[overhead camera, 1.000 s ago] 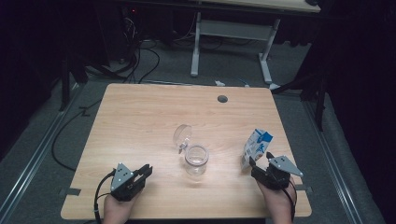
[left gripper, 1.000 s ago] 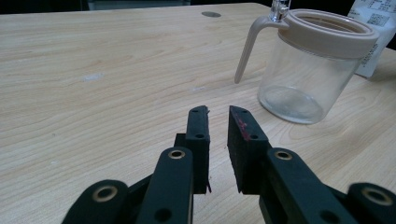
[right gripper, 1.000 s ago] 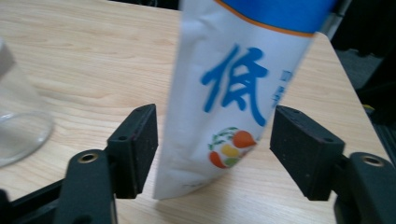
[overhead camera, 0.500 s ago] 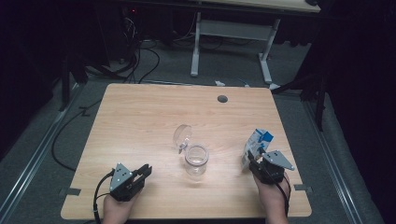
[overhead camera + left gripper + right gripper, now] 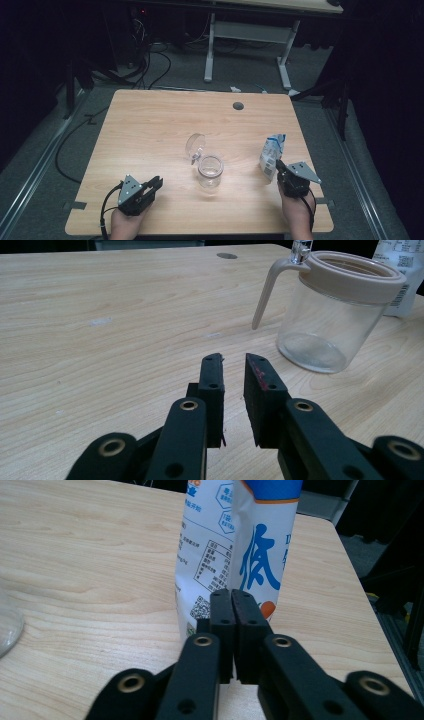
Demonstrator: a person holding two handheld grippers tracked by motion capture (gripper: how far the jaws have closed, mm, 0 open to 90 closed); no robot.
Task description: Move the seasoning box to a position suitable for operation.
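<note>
I take the clear glass jar [image 5: 210, 171] as my landmark: a squat round vessel with a beige plastic collar, a thin curved handle and a domed transparent lid [image 5: 194, 146] hinged open just behind it, standing near the middle of the pale wood-grain table [image 5: 150, 130]. To the jar's right stands the soft white and blue pouch [image 5: 272, 153], a crinkled printed bag, upright on the table. My right hand-held gripper [image 5: 276, 167] sits at the pouch's near lower edge; its flat black jaws have just been closing and now meet nearly pad to pad, and I cannot tell whether they pinch the pouch's edge. My left hand-held gripper [image 5: 154, 183] rests low to the jar's near left, its blocky jaws a narrow gap apart, holding nothing.
</note>
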